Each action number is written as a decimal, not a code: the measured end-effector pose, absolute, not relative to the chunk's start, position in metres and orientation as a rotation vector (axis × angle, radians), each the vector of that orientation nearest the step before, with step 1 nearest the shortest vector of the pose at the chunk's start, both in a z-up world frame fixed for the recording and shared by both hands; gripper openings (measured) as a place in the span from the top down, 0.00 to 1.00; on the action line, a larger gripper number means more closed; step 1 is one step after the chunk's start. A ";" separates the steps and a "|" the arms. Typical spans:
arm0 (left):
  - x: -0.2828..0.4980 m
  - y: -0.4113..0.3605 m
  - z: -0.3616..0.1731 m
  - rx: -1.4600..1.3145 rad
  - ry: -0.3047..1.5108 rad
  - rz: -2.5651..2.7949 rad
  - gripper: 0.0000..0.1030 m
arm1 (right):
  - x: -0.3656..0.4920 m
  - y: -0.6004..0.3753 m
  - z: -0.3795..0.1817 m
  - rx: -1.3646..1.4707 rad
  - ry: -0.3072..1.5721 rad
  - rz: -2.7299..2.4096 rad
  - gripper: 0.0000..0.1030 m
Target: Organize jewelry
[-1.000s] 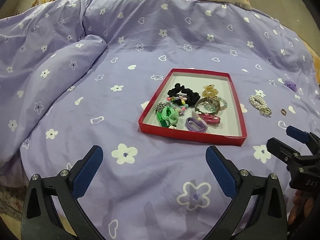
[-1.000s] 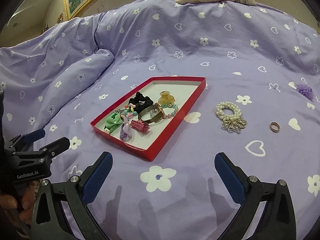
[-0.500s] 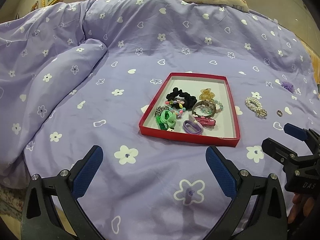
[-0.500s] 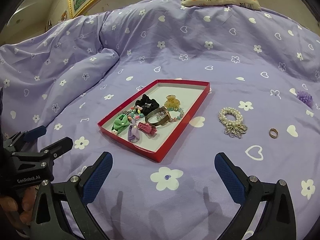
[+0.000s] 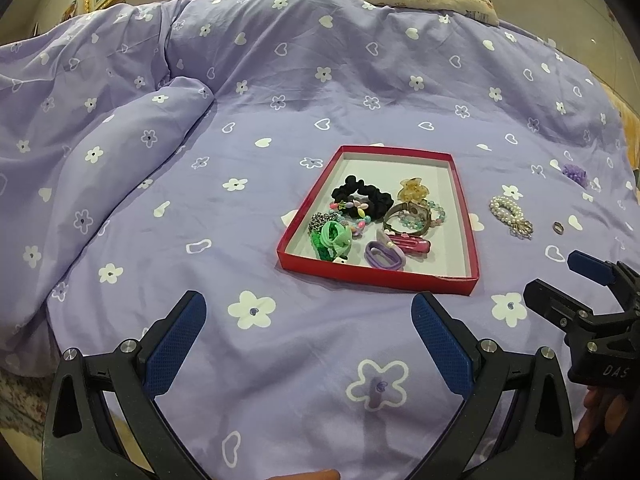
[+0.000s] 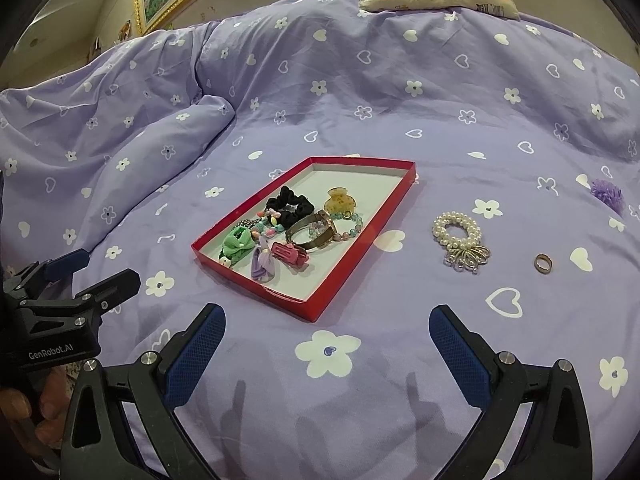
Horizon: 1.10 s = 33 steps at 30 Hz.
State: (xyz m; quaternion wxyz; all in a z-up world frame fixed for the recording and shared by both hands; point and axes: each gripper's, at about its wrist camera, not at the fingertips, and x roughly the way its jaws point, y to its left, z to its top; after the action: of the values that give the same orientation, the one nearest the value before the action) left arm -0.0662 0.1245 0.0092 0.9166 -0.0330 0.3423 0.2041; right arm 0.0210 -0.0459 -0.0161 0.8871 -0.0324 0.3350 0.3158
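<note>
Jewelry, loose lot, on a purple bedspread (image 6: 400, 100). Listed near to far, right wrist view.

1. Right gripper (image 6: 326, 354): jaws spread wide, empty, low over the cover.
2. Left gripper (image 5: 308, 342): likewise spread and empty; it sits at nine o'clock of the right one.
3. Red tray (image 6: 362, 240): at eleven o'clock, already holding hair ties, clips and bracelets.
4. Pearl bracelet (image 6: 460, 238): outside the tray, at one o'clock, flat, its metal charm pointing toward the gripper.
5. Ring (image 6: 543, 263): at two o'clock, well apart from the tray.
6. Purple flower piece (image 6: 607, 193): farthest, toward two o'clock.

Judgement: all three strays lie on the right side, so the right gripper is nearer.
</note>
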 end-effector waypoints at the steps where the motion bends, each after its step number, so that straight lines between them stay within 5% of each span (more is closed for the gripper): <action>1: -0.066 0.124 0.009 -0.070 0.705 0.420 0.00 | 0.021 -0.046 -0.016 -0.069 0.697 0.655 0.00; 33: -0.063 0.128 0.009 -0.064 0.716 0.408 0.00 | 0.020 -0.046 -0.015 -0.071 0.695 0.655 0.00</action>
State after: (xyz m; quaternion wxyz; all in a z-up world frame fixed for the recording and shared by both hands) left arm -0.0630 0.1285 0.0087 0.9158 -0.0309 0.3479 0.1982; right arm 0.0199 -0.0458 -0.0153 0.8875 -0.0341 0.3343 0.3152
